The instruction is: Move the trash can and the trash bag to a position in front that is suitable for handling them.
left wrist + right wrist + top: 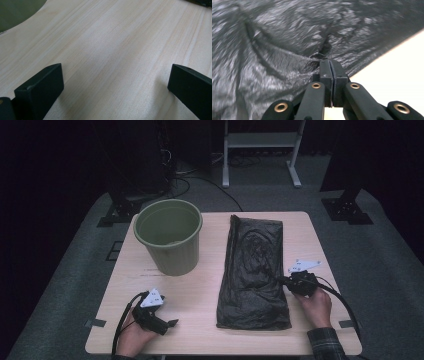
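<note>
A flat, crinkled black plastic bin bag (254, 272) lies lengthwise on the right half of the pale wooden table (200, 310), well apart from the round olive-green plastic waste bin (169, 242) that stands upright and unlined in the upper left of the table. The work in hand looks like lining that bin with the bag, and it appears to be at its very start.

In the high view, the right gripper (286, 281) sits at the bag's right edge, about two thirds of the way down the frame. In the right gripper view, its jaws are clenched together on a pinch of the film (322, 53), which puckers into a small peak with creases running away to the upper left. So the first grasp seems made.

The left gripper (172, 322) rests low at the lower left of the high view, its jaws released and spread wide over bare wood in the left gripper view, with nothing between them.

Left to do, by my reading: lift the bag, open its mouth, carry it across to the bin and fold it over the rim.
</note>
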`<state>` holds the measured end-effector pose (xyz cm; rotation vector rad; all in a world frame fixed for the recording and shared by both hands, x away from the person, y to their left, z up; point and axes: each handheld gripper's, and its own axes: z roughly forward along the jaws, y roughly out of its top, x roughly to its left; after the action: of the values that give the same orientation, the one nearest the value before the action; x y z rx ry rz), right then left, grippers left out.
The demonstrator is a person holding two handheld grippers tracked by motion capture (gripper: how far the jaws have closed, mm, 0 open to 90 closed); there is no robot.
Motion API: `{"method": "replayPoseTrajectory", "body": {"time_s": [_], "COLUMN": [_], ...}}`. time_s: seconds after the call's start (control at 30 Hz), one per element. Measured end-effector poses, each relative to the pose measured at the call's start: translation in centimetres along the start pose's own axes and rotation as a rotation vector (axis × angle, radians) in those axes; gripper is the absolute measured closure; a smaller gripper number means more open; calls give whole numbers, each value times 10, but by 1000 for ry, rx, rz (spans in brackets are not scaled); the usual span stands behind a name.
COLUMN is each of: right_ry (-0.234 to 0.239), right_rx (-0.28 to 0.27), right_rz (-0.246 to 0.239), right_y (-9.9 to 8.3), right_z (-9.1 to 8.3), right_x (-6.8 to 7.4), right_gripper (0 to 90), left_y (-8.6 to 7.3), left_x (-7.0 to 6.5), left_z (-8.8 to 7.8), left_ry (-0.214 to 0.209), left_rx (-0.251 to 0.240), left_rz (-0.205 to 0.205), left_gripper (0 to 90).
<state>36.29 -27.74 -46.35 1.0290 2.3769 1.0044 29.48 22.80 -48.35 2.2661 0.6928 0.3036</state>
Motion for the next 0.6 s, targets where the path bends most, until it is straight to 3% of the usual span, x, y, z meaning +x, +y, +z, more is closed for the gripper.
{"method": "replayPoseTrajectory", "body": {"time_s": [0.1, 0.13, 0.17, 0.2, 0.3, 0.43, 0.6], "right_ry": [-14, -22, -22, -17, 8, 37, 68], "right_rx": [-15, -33, -33, -41, -41, -21, -4], "right_rz": [9, 13, 13, 13, 26, 3, 14], "right_y": [0, 0, 0, 0, -1, -7, -18], "right_z": [-5, -12, -12, -18, -25, -31, -34], "right_x": [-1, 1, 1, 5, 12, 29, 47], "right_gripper": [742, 666, 666, 601, 519, 451, 393], "left_y": [0, 0, 0, 0, 0, 0, 0], "left_x": [0, 0, 0, 0, 0, 0, 0], "left_z": [0, 0, 0, 0, 0, 0, 0], "left_ry": [0, 1, 1, 1, 2, 3, 4], "left_rx": [0, 0, 0, 0, 0, 1, 1], "left_rz": [-1, -1, -1, -1, -2, -3, -4], "left_gripper": [0, 0, 0, 0, 0, 0, 0]}}
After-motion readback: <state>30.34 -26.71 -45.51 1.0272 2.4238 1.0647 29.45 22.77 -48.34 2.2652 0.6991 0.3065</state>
